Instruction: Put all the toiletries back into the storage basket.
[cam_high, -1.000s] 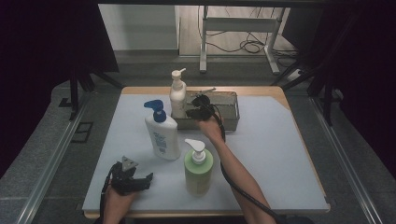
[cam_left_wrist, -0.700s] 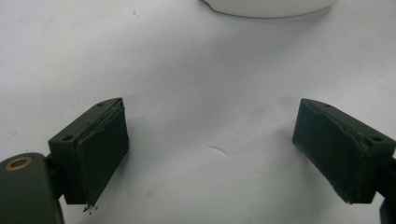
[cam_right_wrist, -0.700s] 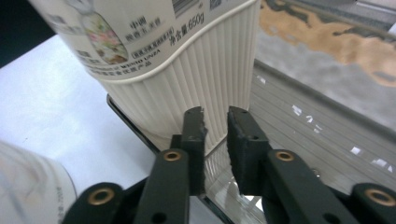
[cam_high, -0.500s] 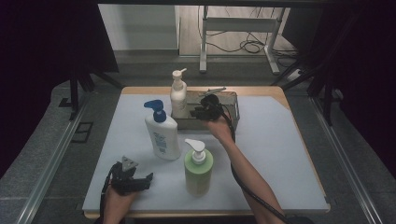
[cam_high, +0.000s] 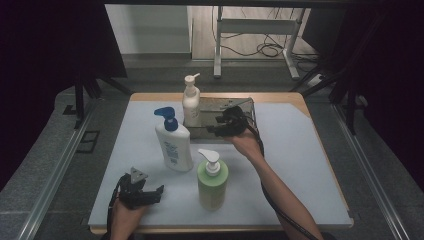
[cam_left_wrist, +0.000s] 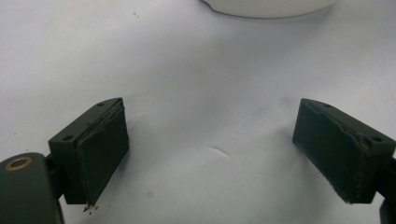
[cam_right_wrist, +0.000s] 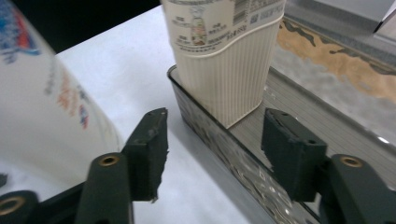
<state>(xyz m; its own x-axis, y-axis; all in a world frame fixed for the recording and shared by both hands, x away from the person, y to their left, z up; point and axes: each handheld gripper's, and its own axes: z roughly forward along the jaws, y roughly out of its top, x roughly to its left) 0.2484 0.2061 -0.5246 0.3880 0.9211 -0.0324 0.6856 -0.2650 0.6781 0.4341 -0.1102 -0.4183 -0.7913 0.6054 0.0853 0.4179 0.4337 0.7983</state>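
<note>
A lab-like recording booth: black curtains at nine and three o'clock, a white-covered table centred, loose cables on the floor at twelve.

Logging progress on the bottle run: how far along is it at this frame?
Done: the cream pump bottle stands in the metal tray. In hand: the right gripper has just been opening, jaws apart with nothing between them, close to that bottle. Left: the blue-pump bottle and green bottle stand on the white mat, likely next. The left gripper rests open.
</note>
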